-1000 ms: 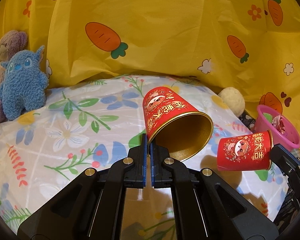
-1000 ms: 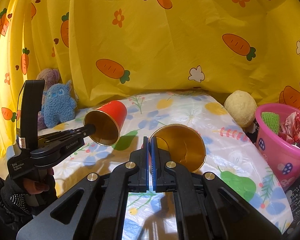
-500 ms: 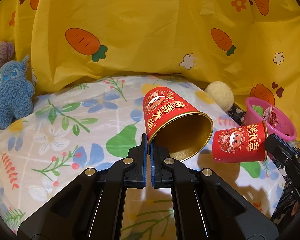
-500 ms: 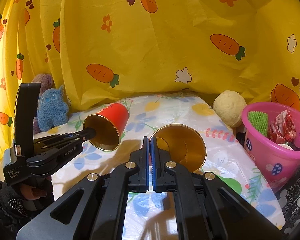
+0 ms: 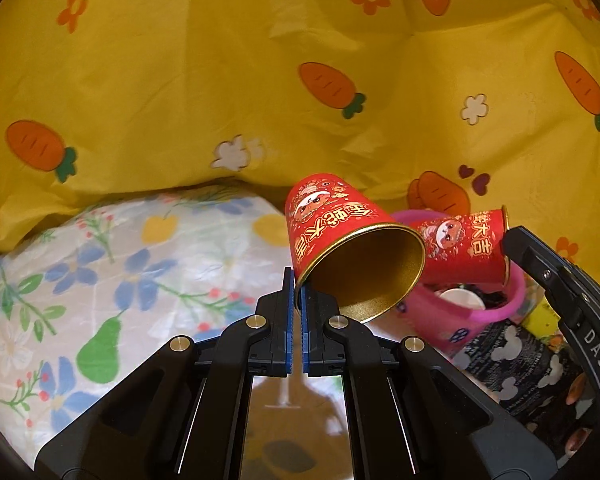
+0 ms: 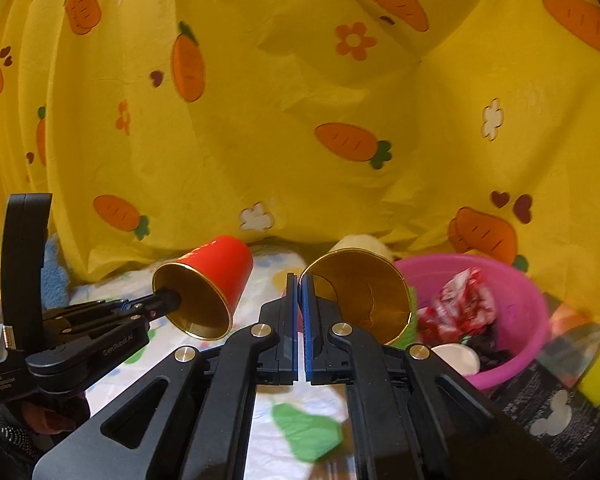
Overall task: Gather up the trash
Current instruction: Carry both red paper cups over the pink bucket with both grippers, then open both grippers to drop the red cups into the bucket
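Both cups (image 5: 340, 236) carried nearer pink bin (image 6: 512, 280), grippers (image 5: 296, 284) clamping rims

So I've got two red paper cups in the air right now. The first cup (image 5: 340, 240), red with gold lettering, a cartoon print and a shiny gold inside, is tipped on its side, mouth facing me, pinched by its rim. The second cup (image 6: 364, 292), same design, is also sideways, held by the rim right over the pink bin (image 6: 516, 280). That bin already holds a crumpled red-and-white wrapper (image 6: 460, 304) and a white lid-looking thing (image 6: 458, 358).
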Demonstrator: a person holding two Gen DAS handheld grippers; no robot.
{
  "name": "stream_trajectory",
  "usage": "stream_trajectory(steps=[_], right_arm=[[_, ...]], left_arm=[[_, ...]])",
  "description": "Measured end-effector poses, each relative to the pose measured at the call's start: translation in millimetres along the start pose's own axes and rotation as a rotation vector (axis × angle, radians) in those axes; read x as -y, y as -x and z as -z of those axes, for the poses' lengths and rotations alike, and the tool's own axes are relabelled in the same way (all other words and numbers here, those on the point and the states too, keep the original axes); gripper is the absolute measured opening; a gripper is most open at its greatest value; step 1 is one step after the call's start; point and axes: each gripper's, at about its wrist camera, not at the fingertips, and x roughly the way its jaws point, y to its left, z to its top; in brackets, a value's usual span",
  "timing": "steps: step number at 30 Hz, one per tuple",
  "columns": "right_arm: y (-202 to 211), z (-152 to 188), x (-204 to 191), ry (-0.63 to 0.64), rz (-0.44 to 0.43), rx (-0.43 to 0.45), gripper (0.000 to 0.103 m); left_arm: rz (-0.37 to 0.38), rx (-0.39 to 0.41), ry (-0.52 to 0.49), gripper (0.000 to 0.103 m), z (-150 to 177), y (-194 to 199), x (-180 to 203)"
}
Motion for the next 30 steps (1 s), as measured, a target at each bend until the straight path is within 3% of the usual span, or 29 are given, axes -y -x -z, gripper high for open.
stream_trajectory(steps=[4,11,21,23,24,26,28,30], right_arm=[[-5.3,-13.7,35.7,-0.015,0.115,0.027,0.003],[-16.8,-10.9,83.7,-0.057,0.206,-0.004,0.003],[-34.1,9.6,117.4,-0.132,0.23,-0.079,0.003],[-36.2,11.6,119.8,-0.138,0.226,-0.09,0.003],[-37.1,11.9,120.3,-0.14,0.226,-0.093,0.003],[-37.5,13.6,122.4,-0.148,0.226,-0.103,0.003],[-36.9,15.7,126.0,-0.156,0.23,-0.115,0.004],[-34.9,16.8,127.3,-0.161,0.235,-0.113,0.005]], left_arm=[[0.1,-0.001,-0.051,0.002,-11.2,-35.5,45.5],[0.268,-0.111,-0.075,0.002,-4.5,-90.7,84.8],[0.282,-0.179,-0.147,0.003,12.6,-126.2,103.7],[0.3,-0.188,-0.151,0.012,15.0,-126.9,102.2],[0.31,-0.18,-0.151,0.023,15.6,-124.9,100.8],[0.323,-0.15,-0.146,0.047,15.8,-116.9,95.9],[0.309,-0.108,-0.13,0.084,15.0,-106.4,88.4],[0.307,-0.075,-0.105,0.087,13.3,-98.3,79.5]])
